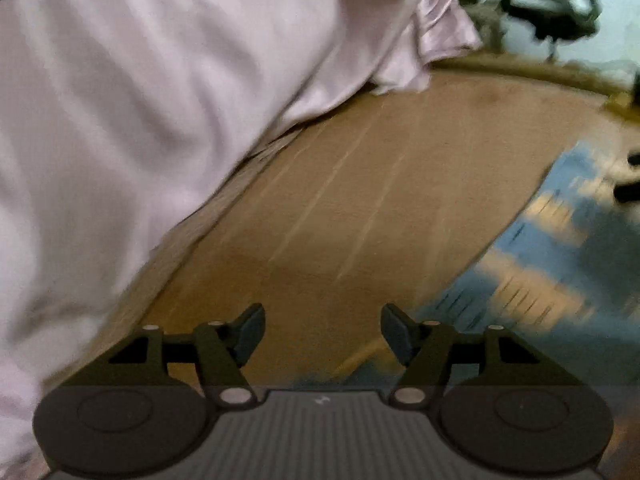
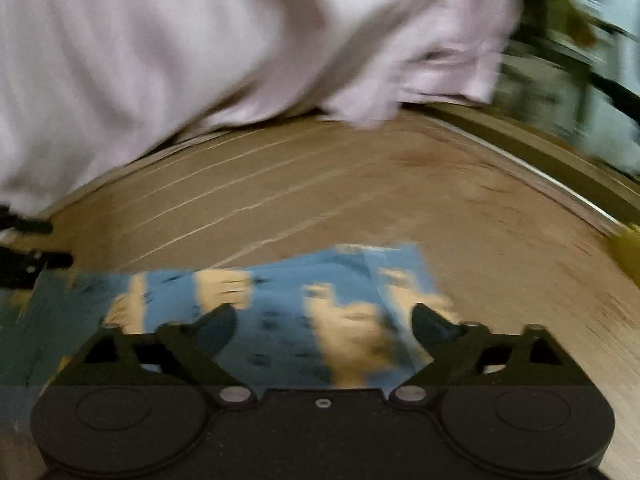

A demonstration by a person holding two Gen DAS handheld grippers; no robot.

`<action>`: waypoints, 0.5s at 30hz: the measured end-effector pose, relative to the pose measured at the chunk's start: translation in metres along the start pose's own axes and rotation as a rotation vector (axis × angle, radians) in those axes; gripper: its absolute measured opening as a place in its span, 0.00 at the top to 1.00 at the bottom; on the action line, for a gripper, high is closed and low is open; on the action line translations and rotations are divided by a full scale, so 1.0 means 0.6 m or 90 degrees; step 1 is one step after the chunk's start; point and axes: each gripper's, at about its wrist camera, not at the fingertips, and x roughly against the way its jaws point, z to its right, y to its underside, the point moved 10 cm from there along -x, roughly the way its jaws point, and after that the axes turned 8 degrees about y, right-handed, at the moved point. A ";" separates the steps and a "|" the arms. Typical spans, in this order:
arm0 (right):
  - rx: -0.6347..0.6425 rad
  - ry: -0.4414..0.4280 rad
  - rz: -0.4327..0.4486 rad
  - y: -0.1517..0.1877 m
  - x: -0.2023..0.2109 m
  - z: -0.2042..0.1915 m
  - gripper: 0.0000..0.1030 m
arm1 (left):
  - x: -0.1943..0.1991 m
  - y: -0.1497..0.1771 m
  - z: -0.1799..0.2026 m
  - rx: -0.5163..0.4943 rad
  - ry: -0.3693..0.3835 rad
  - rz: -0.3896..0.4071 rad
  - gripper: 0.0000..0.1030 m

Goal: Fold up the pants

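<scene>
One pale lilac garment (image 1: 132, 92), likely the pants, is lying heaped on one brown table (image 1: 360, 200), spreading across its far left. One blue-and-tan patterned cloth (image 2: 304, 312) is sitting near, and two grippers (image 1: 323, 336) (image 2: 324, 334) are showing, each spreading two fingers apart.

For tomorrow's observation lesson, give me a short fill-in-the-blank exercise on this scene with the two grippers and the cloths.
1. The jaws of the left gripper stand ____, with nothing between them.
2. The large pale cloth lies on a ____ table.
3. The right gripper hovers over a patterned cloth that is mostly ____ with tan patches.

Missing words: open; wooden; blue
</scene>
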 end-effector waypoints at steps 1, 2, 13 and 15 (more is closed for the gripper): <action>-0.039 0.021 -0.002 0.004 0.010 0.020 0.04 | -0.008 -0.026 0.016 -0.001 0.040 0.013 0.22; -0.077 0.037 -0.008 0.012 0.017 0.038 0.04 | -0.018 -0.060 0.040 -0.008 0.082 0.031 0.13; -0.217 0.044 -0.053 0.071 0.004 0.122 0.19 | -0.178 -0.257 0.333 -0.179 0.380 0.039 0.18; -0.224 0.044 -0.055 0.070 0.000 0.126 0.25 | -0.194 -0.253 0.360 -0.187 0.407 0.016 0.26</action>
